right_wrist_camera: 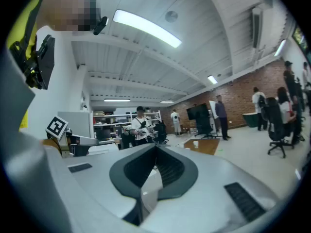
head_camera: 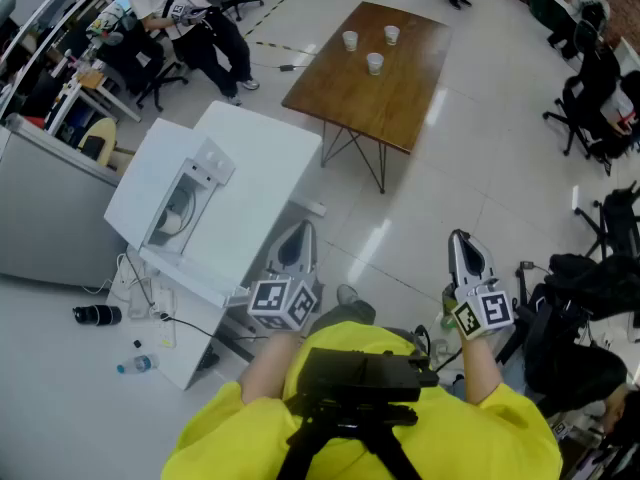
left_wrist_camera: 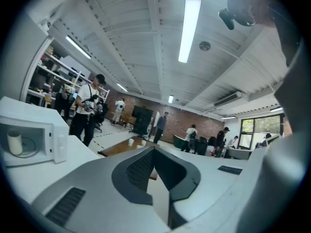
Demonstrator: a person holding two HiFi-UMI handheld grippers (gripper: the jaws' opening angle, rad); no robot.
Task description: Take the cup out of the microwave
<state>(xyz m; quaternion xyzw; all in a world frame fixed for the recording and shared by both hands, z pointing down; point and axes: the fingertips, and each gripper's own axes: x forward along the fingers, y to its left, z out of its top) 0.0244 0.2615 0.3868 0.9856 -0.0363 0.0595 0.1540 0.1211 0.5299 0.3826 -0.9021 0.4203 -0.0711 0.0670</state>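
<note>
A white microwave (head_camera: 195, 183) stands on a white table (head_camera: 265, 153) to my left. In the left gripper view the microwave (left_wrist_camera: 34, 135) shows its lit cavity, with a pale cup (left_wrist_camera: 14, 142) standing on the turntable inside. My left gripper (head_camera: 296, 240) is held low in front of me, beside the table's near corner and well short of the microwave; its jaws (left_wrist_camera: 154, 149) are shut with nothing between them. My right gripper (head_camera: 466, 250) hangs over bare floor to the right. It is also shut and empty (right_wrist_camera: 156, 149).
A wooden table (head_camera: 400, 98) with three paper cups (head_camera: 374, 63) stands further ahead. People sit on office chairs at the upper left (head_camera: 185, 18) and far right. A bottle (head_camera: 135, 365) and a black cylinder (head_camera: 97, 315) lie on the floor by the white table.
</note>
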